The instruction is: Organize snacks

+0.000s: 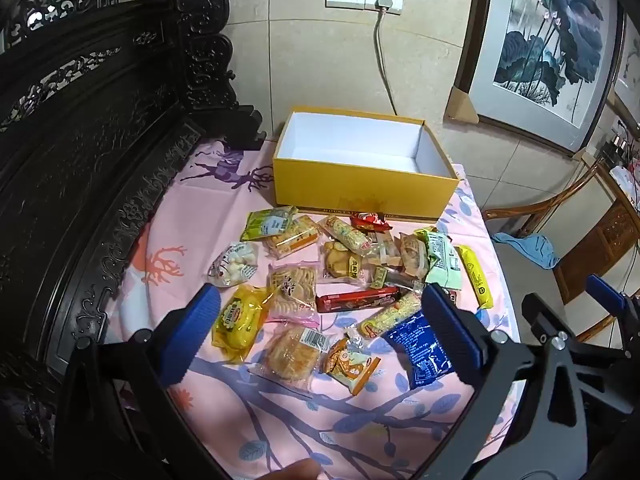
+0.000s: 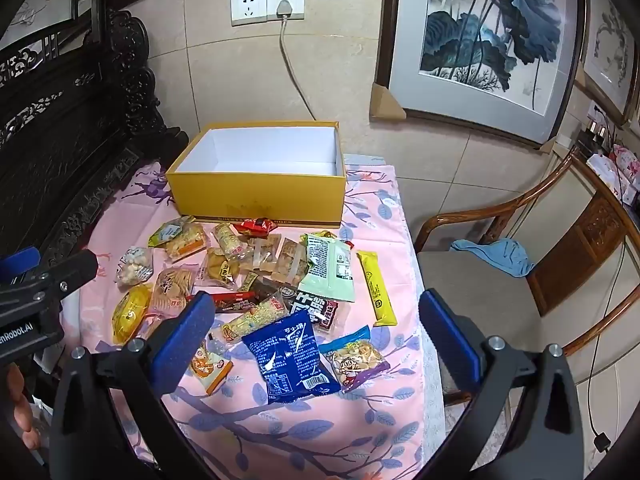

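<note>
An open yellow box (image 1: 362, 190) (image 2: 256, 196) with a white, bare inside stands at the far end of the pink cloth. In front of it lie several snack packets: a blue bag (image 2: 290, 358) (image 1: 420, 354), a pale green bag (image 2: 330, 266) (image 1: 442, 260), a long yellow bar (image 2: 376, 288) (image 1: 476, 276), a yellow cake packet (image 1: 238, 320) (image 2: 128, 316), a red bar (image 1: 356, 299). My left gripper (image 1: 320, 340) hovers open above the near packets, nothing between its fingers. My right gripper (image 2: 316, 340) is open above the blue bag, apart from it.
A dark carved wooden bench back (image 1: 92, 152) runs along the left. A wooden chair (image 2: 540, 272) with a blue cloth (image 2: 494, 256) stands right of the table. A cable (image 1: 384, 68) hangs from the wall socket behind the box. Framed paintings lean on the wall.
</note>
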Demonstrator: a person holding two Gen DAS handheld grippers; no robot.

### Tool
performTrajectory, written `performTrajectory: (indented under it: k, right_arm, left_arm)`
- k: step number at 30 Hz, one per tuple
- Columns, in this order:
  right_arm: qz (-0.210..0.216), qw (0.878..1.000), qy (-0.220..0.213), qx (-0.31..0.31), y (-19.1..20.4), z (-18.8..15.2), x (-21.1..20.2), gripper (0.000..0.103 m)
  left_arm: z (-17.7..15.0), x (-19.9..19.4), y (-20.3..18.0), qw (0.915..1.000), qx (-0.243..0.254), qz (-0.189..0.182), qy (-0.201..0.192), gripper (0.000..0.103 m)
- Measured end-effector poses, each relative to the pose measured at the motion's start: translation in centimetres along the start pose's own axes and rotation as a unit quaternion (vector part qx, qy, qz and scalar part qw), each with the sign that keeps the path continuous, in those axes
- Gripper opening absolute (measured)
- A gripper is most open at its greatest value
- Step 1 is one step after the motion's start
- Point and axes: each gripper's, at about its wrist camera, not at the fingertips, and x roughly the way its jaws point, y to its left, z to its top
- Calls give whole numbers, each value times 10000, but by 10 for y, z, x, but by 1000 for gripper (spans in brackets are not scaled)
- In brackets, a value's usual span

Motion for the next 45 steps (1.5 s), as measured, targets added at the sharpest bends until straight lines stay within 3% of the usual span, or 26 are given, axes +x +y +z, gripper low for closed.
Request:
performTrajectory:
  k: [14,22,29,45]
  right_arm:
    - [-2,10000,64,-2,1,2,2,102]
    - [7,9981,587,-208,8,-34,27,102]
    - [141,9931,1112,-331,15,-66,49,102]
    - [265,9960,789,-330,18,-57,30,102]
  left_arm:
    - [-6,3,8,9997,-36,245,-58,101]
    - [-32,42,18,9985,116,463,260,101]
    - [-65,71,22,9961,60,367,803,101]
    - [-63,48,13,9977,68,325,585,101]
